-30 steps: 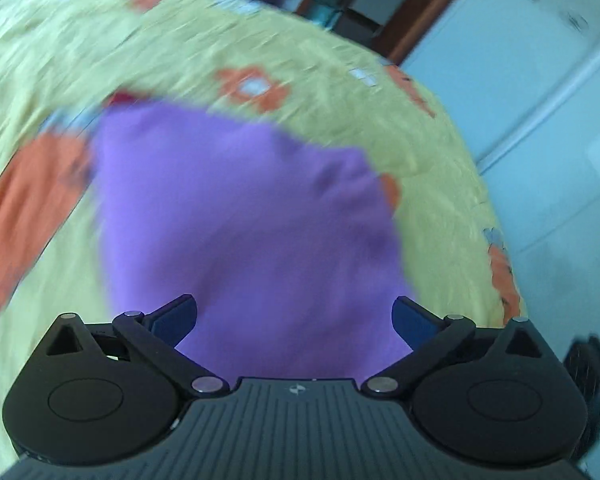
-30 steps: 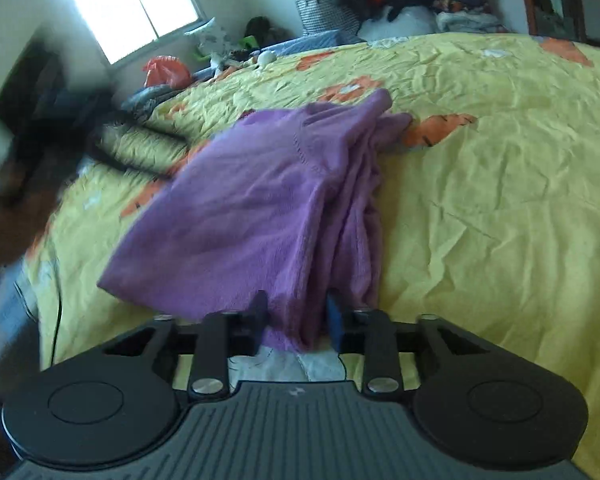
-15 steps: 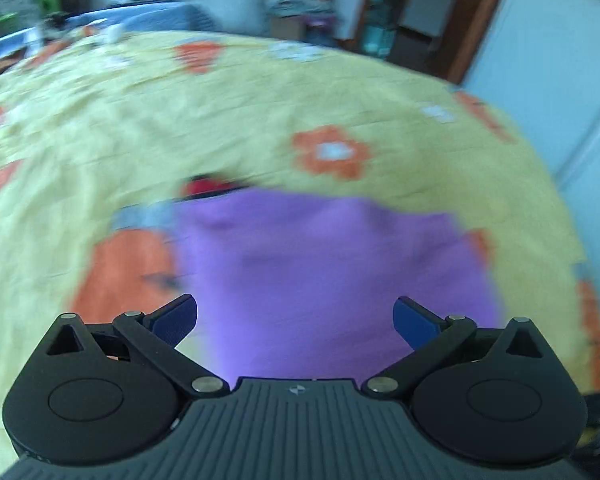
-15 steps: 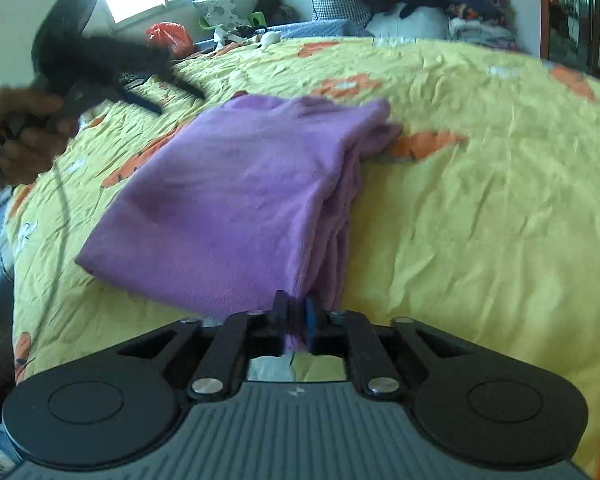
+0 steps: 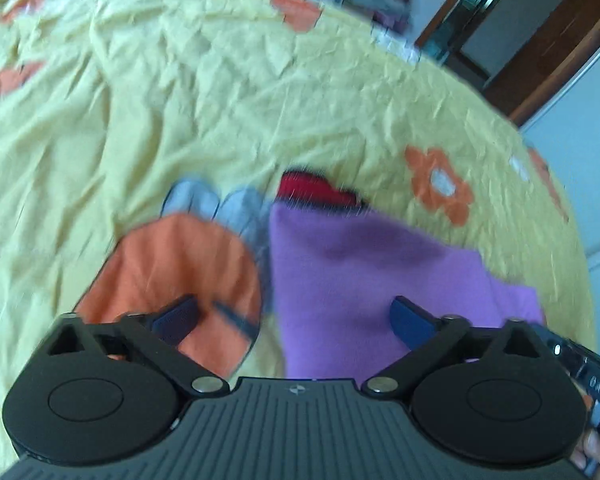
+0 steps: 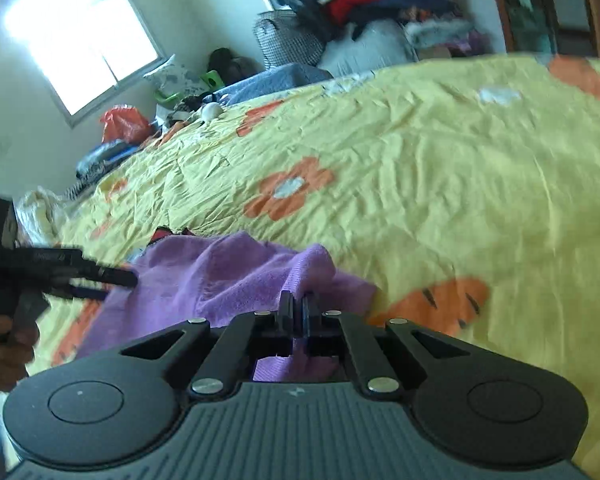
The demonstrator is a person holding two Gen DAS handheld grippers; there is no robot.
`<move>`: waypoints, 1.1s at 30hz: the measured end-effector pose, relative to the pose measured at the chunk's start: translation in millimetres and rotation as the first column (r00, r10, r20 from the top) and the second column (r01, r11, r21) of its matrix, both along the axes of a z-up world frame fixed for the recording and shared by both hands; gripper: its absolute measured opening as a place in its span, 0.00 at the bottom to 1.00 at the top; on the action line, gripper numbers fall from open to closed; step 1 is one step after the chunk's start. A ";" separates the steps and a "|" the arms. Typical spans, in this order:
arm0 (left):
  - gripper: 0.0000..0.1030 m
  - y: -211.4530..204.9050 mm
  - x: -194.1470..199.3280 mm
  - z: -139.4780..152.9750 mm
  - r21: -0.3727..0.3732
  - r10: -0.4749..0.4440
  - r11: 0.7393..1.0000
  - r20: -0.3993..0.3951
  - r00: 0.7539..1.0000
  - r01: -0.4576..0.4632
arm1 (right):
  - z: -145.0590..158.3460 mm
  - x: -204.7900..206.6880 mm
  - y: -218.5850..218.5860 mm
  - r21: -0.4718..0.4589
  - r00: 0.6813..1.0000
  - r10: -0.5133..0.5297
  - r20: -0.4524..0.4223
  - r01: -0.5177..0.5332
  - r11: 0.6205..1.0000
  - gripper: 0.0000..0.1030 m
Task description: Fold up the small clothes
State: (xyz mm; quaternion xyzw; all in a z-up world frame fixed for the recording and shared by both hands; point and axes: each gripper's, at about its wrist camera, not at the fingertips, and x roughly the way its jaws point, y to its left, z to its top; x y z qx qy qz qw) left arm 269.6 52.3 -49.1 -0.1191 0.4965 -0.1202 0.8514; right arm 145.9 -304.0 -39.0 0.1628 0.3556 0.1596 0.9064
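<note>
The right gripper (image 6: 298, 308), at lower centre, is clamped tight on a bunched fold of the purple garment (image 6: 220, 276), likely to carry that edge over for a fold, while the garment lies low in the frame on the yellow flowered bed (image 6: 440, 184). The left gripper (image 5: 292, 320) is closing over the garment's near edge (nothing pinched yet). No brand or label is legible; small markings on the gripper bodies are too blurred.

The right gripper (image 6: 297, 307) sits at lower centre of its view, jaws pressed together on purple cloth (image 6: 236, 280). The left gripper (image 5: 294, 318) points downward, its jaws closing, pads not pressing anything.
</note>
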 end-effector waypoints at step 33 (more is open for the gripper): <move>0.98 -36.1 -157.9 -4.9 0.125 -0.016 0.992 0.036 0.999 0.012 | -15.2 -114.8 38.1 0.015 0.989 0.149 0.023 -0.149 0.989 0.68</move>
